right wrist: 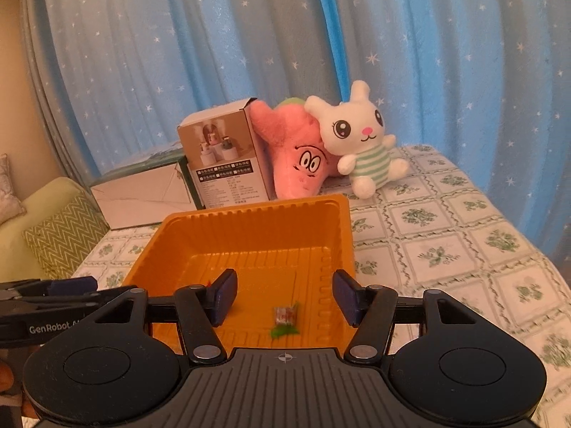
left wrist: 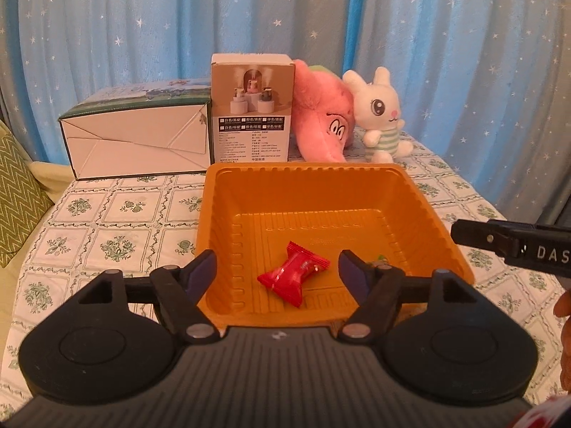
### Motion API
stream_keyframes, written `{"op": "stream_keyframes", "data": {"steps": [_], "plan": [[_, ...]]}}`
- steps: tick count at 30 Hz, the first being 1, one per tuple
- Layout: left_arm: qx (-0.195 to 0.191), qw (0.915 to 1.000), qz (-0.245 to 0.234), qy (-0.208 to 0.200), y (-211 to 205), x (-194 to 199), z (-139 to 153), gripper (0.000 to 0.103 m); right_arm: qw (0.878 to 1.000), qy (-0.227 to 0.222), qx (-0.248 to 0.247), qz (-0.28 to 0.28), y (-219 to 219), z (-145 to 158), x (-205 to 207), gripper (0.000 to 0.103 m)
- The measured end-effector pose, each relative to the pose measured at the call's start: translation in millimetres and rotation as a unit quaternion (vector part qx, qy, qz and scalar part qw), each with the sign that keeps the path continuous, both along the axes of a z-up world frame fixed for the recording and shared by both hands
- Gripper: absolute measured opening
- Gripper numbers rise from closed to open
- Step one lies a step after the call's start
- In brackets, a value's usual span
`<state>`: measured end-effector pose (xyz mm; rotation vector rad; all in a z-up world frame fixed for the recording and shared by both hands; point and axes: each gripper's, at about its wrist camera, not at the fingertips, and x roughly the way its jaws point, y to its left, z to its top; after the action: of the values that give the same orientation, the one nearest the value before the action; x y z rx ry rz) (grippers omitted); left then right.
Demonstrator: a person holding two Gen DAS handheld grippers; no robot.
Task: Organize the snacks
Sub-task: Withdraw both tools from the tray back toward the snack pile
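Observation:
An orange plastic tray (left wrist: pixel 421 192) stands on the patterned tablecloth; it also shows in the right wrist view (right wrist: pixel 249 224). A red wrapped candy (left wrist: pixel 292 274) lies on the tray floor. My left gripper (left wrist: pixel 277 271) is open, its fingers on either side of the candy and above it. A small green-wrapped candy (right wrist: pixel 284 319) lies on the tray floor in the right wrist view, blurred. My right gripper (right wrist: pixel 284 301) is open and empty above it. The right gripper's body (left wrist: pixel 514 244) shows at the right edge of the left wrist view.
Behind the tray stand a white carton (left wrist: pixel 139 142), a printed product box (left wrist: pixel 249 110), a pink plush (left wrist: pixel 321 121) and a white bunny plush (left wrist: pixel 382 117). A blue star curtain hangs behind. A green cushion (left wrist: pixel 18 192) lies at the left.

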<state>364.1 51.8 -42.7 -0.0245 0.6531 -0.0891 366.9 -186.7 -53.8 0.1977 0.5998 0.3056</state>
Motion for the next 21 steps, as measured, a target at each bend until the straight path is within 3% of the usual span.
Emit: {"op": "stream_keyframes", "data": {"steps": [3,21], "plan": [[0.003,1.0,-0.006,-0.008,-4,-26,5,0.079,1.0,-0.004,0.005,-0.006,-7,3,-30,0.059],[-0.012,0.998,0.05,0.036,-3,-224,2,0.079,0.999,0.048,-0.006,-0.024,-33,3,-203,0.059]]}}
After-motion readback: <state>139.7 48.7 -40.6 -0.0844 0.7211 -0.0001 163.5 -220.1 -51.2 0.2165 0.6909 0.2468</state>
